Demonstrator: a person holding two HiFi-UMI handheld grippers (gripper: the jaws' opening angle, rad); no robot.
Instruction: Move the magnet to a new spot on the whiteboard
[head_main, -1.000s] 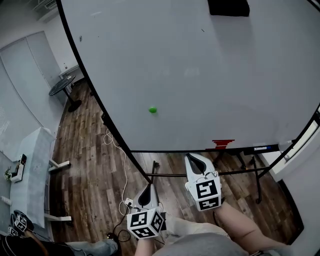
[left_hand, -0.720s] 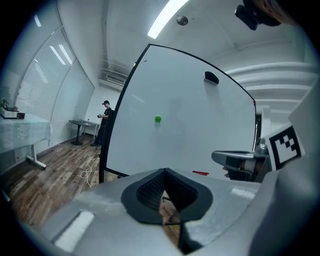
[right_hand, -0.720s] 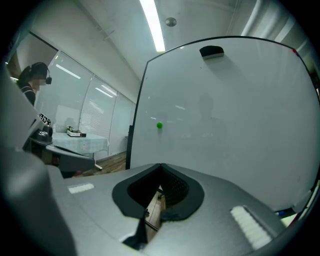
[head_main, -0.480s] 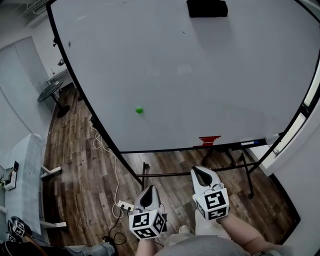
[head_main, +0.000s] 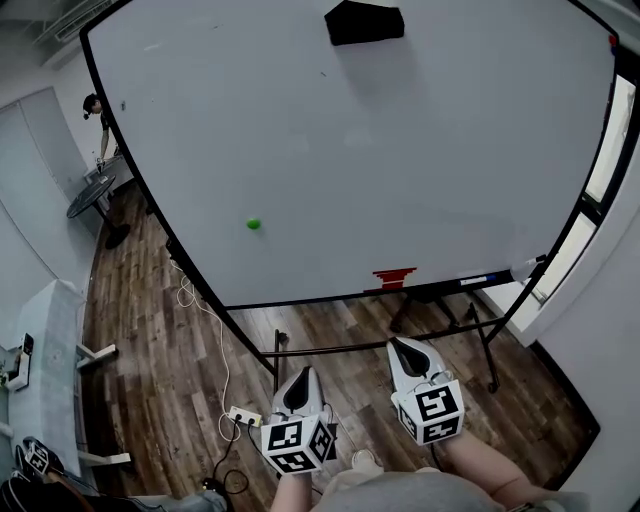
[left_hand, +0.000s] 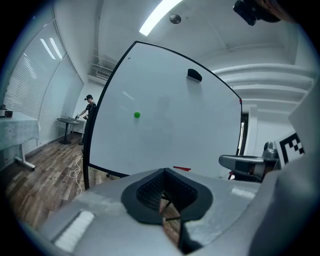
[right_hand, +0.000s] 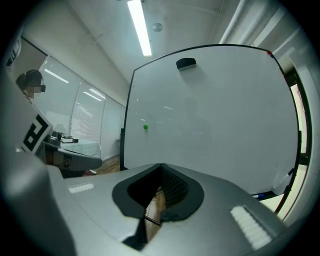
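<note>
A small green magnet (head_main: 254, 224) sticks to the lower left part of the big whiteboard (head_main: 420, 150); it also shows in the left gripper view as magnet (left_hand: 137, 115) and in the right gripper view as magnet (right_hand: 145, 127). Both grippers hang low in front of the board, well short of it. My left gripper (head_main: 300, 374) is shut with nothing in it, tips together (left_hand: 165, 172). My right gripper (head_main: 402, 346) is also shut and empty (right_hand: 161, 167). Neither touches the board or the magnet.
A black eraser (head_main: 365, 22) sits near the board's top edge. A red item (head_main: 394, 278) and a marker (head_main: 487, 280) lie on its tray. The stand's crossbar (head_main: 330, 350), a power strip (head_main: 243, 415) with cable, a round table (head_main: 90, 195) and a person (head_main: 97, 110) are around.
Both grippers have drawn back from the whiteboard and sit lower in the head view. More of the board shows now. The magnet keeps its spot on the board.
</note>
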